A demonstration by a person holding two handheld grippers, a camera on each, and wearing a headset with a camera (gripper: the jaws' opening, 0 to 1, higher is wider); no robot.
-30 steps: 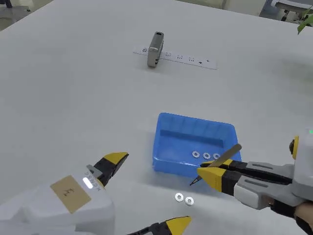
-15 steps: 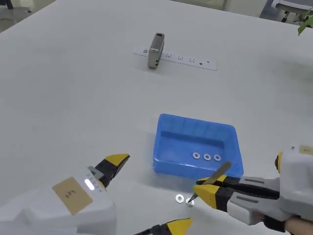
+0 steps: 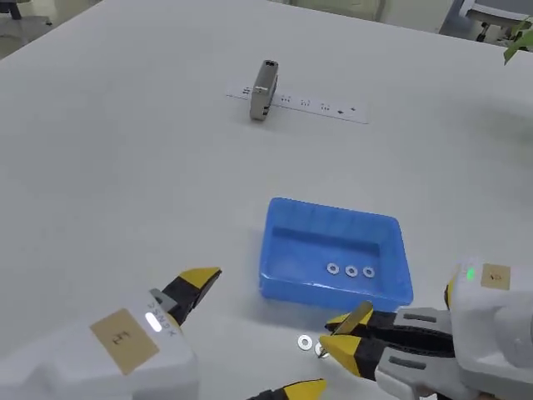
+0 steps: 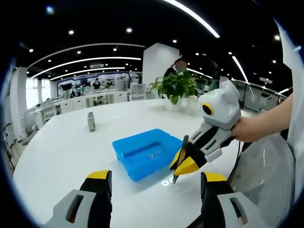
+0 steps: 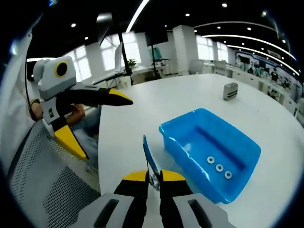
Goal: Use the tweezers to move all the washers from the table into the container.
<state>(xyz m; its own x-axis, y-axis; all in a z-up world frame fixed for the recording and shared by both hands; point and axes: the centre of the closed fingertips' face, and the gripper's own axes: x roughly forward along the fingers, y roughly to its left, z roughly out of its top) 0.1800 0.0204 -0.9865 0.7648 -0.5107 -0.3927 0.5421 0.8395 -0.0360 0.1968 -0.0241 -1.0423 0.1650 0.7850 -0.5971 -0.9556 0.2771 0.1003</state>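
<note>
A blue container point(image 3: 333, 235) holds three washers point(image 3: 351, 271) in a row. Two more washers point(image 3: 305, 342) lie on the white table just in front of it. My right gripper point(image 3: 343, 335) is shut on the tweezers point(image 3: 356, 317), whose tips reach down beside the second loose washer point(image 3: 321, 349). In the right gripper view the tweezers point(image 5: 149, 159) stick up between the shut jaws, left of the container point(image 5: 209, 147). My left gripper point(image 3: 254, 332) hangs open at the lower left, holding nothing. In the left gripper view the tweezers point(image 4: 179, 156) point down at the loose washers point(image 4: 165, 183).
A small grey device point(image 3: 265, 87) stands on a white printed strip point(image 3: 316, 106) at the far side of the table. A potted plant point(image 4: 175, 85) stands at the table's far end. A mesh chair point(image 4: 266, 175) is beside the person.
My right gripper has drawn back from the container's front wall toward the person and lowered the tweezers to the two loose washers. The left gripper has stayed put.
</note>
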